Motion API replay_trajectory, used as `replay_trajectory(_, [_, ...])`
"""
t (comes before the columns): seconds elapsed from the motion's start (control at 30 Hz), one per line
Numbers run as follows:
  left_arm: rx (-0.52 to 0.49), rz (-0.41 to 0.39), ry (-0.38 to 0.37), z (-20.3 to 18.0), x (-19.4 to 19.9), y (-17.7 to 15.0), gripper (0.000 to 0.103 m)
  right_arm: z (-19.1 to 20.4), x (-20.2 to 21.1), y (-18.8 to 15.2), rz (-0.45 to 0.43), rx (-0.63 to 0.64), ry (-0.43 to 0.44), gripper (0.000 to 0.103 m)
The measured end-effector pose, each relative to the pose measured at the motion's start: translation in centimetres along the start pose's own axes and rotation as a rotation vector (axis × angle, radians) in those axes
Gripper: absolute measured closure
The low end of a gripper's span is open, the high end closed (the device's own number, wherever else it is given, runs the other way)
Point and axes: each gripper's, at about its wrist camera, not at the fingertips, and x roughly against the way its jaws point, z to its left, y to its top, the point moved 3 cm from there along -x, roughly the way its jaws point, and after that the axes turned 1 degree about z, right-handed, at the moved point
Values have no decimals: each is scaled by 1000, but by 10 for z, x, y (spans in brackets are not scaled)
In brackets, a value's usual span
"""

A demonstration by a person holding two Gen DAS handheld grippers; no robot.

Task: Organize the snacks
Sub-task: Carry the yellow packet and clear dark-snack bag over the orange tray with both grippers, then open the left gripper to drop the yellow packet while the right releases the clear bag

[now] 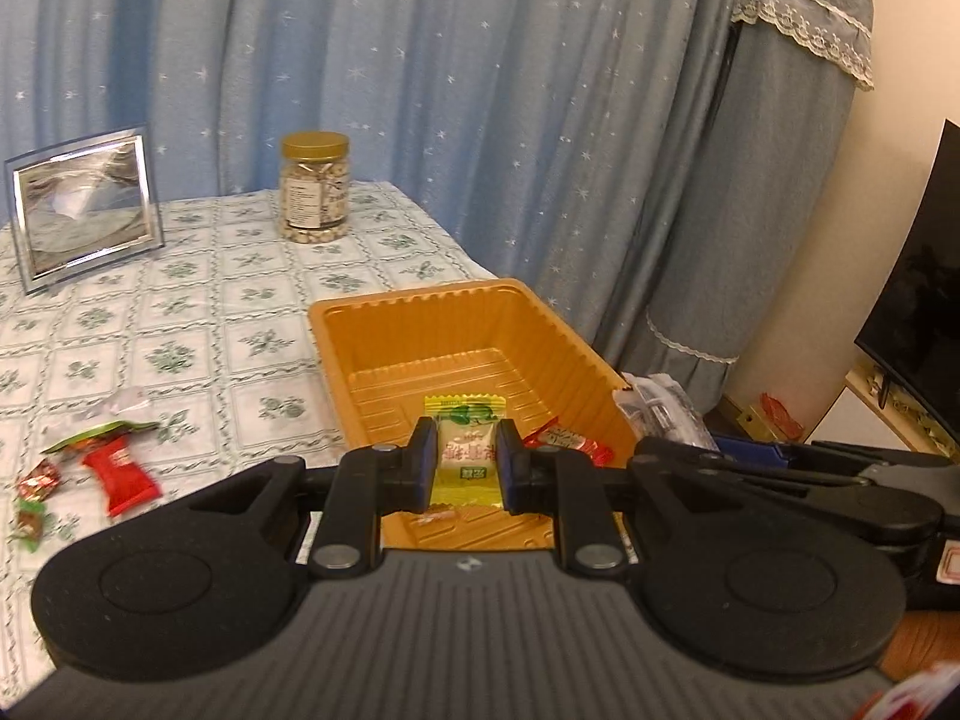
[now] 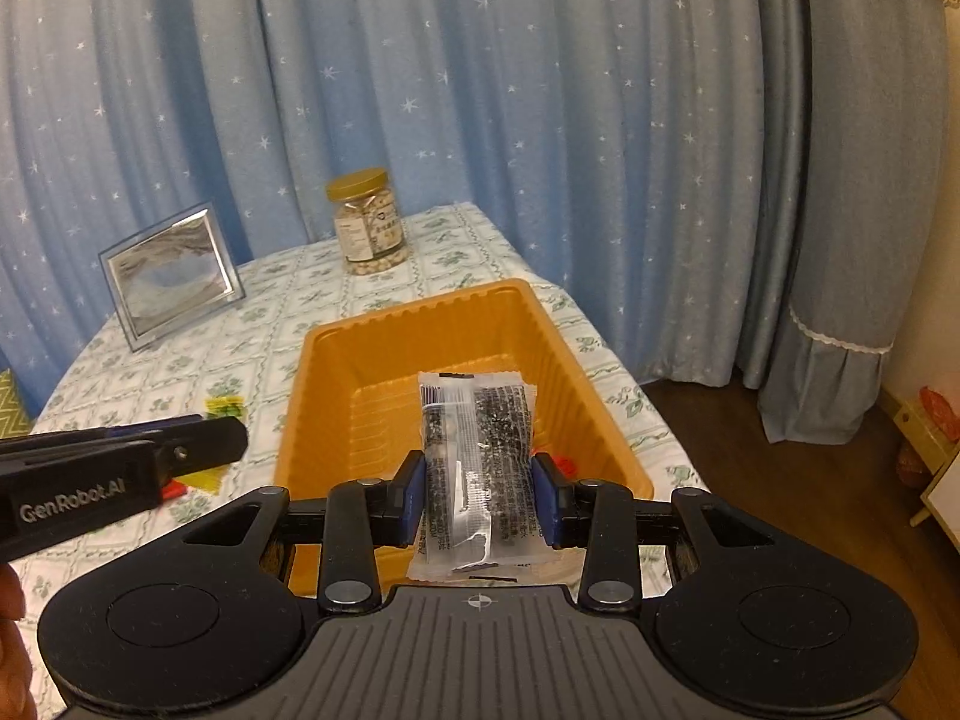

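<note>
An orange plastic tray (image 1: 444, 324) (image 2: 360, 354) stands on the floral tablecloth near the table's right edge. My left gripper (image 1: 465, 462) is shut on a yellow-and-white wrapped candy (image 1: 465, 450), held over the tray's near end. A red wrapped candy (image 1: 570, 441) lies inside the tray just right of it. My right gripper (image 2: 478, 495) is shut on a clear packet of dark seeds (image 2: 474, 456), also held above the tray's near part. In the left wrist view that packet (image 1: 660, 408) shows at the tray's right rim. The left gripper's body (image 2: 120, 468) reaches in from the left of the right wrist view.
Loose red and green wrapped candies (image 1: 120, 474) lie on the cloth left of the tray. A jar of nuts with a gold lid (image 1: 314, 186) (image 2: 369, 222) and a silver picture frame (image 1: 84, 204) (image 2: 171, 270) stand at the back. Blue starred curtains hang behind; a dark screen (image 1: 918, 312) is at right.
</note>
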Motion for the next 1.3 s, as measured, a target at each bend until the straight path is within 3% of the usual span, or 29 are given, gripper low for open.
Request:
replay_trajectory(0.4, [-4,19,-12,-1,-43,4,83,-16,-28,9,17,-17,-14,66])
replay_trajectory(0.43, [-9,12,-5,-1,-45,4,81,-17,-30,9,19,-18,-16,66])
replay_trajectory(0.47, [-18,14,8,-1,-48,3,70,-18,-31,8,22,-19,-17,66])
replay_trajectory(0.5, [-25,16,15,0,-49,2,66,-19,-31,7,24,-21,-17,66])
replay_trajectory(0.87, [53,27,99,40,-19,-21,66,-13,-32,6,27,-20,2,66])
replay_trajectory(1.23, [107,20,126,65,2,-29,66,6,-52,12,31,-37,62,65])
replay_trajectory(1.3, [112,21,133,68,3,-30,64,7,-57,13,28,-50,92,60])
